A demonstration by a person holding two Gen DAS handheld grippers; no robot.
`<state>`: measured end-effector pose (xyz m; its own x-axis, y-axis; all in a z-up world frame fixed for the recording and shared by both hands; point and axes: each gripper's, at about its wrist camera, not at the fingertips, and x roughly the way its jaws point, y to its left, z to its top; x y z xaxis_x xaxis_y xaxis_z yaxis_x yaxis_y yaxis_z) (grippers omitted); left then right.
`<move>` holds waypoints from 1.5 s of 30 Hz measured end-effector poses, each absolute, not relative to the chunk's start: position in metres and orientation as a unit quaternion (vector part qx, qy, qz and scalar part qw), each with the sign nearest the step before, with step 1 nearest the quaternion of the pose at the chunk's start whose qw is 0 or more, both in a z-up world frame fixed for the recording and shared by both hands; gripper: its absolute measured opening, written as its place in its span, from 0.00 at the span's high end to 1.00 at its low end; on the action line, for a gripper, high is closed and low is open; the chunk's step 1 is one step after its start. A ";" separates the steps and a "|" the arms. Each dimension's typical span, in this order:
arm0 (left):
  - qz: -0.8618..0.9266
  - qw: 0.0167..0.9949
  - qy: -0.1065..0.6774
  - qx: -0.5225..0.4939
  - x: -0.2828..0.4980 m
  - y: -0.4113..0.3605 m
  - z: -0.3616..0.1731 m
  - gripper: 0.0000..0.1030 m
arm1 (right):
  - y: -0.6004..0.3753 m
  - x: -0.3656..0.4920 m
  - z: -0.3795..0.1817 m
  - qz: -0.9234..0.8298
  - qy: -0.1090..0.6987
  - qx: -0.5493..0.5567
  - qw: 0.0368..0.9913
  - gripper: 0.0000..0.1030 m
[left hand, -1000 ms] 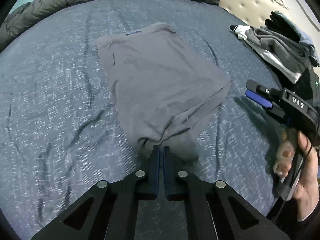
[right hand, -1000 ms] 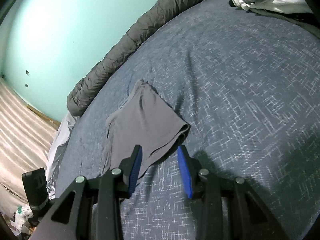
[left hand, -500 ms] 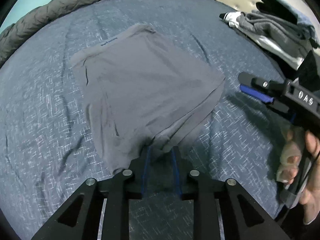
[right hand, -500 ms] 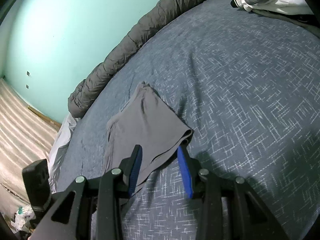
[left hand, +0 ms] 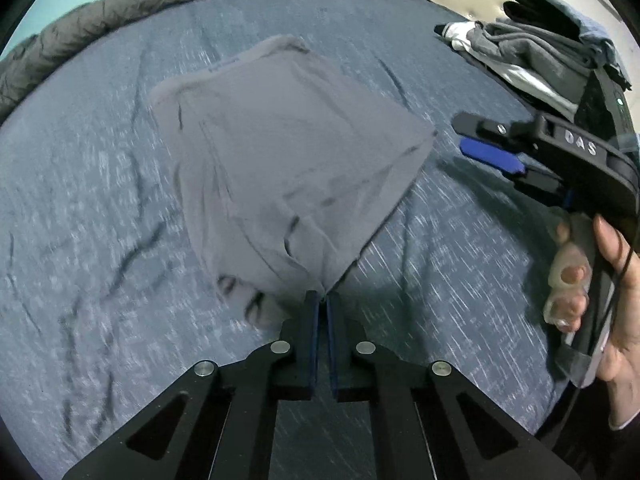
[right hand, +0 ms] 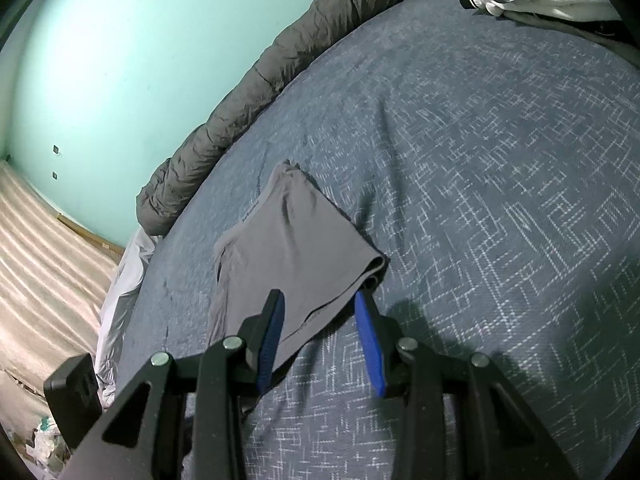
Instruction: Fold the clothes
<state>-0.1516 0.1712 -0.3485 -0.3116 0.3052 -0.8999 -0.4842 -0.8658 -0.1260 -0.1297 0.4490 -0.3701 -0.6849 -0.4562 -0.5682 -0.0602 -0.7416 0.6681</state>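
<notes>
Your left gripper (left hand: pixel 322 300) is now pressed shut on the near corner of the grey garment (left hand: pixel 288 168); half a second ago its fingers stood apart around that edge. The cloth is pulled up into a peak at the pinch, and the rest of it lies flat in the middle of the blue bedsheet (left hand: pixel 100 200). Your right gripper (right hand: pixel 320 312) has not changed: its blue fingers (right hand: pixel 370 344) stay wide apart, holding nothing, just over the folded right edge of the garment. The pile of clothes (left hand: pixel 532 52) lies at the far right corner, well apart from the garment, as before.
</notes>
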 end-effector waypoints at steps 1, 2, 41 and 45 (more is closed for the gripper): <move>0.803 0.247 0.083 -0.535 -0.149 0.171 -0.348 0.97 | 0.449 -0.130 -0.370 -0.852 -0.340 0.380 0.116 0.64; 0.803 0.249 0.081 -0.536 -0.148 0.171 -0.346 0.97 | 0.449 -0.131 -0.370 -0.852 -0.341 0.380 0.116 0.64; 0.799 0.214 0.096 -0.553 -0.175 0.142 -0.343 0.99 | 0.446 -0.134 -0.373 -0.847 -0.347 0.386 0.113 0.64; 0.803 0.216 0.079 -0.550 -0.177 0.134 -0.337 0.97 | 0.448 -0.133 -0.372 -0.847 -0.346 0.387 0.109 0.64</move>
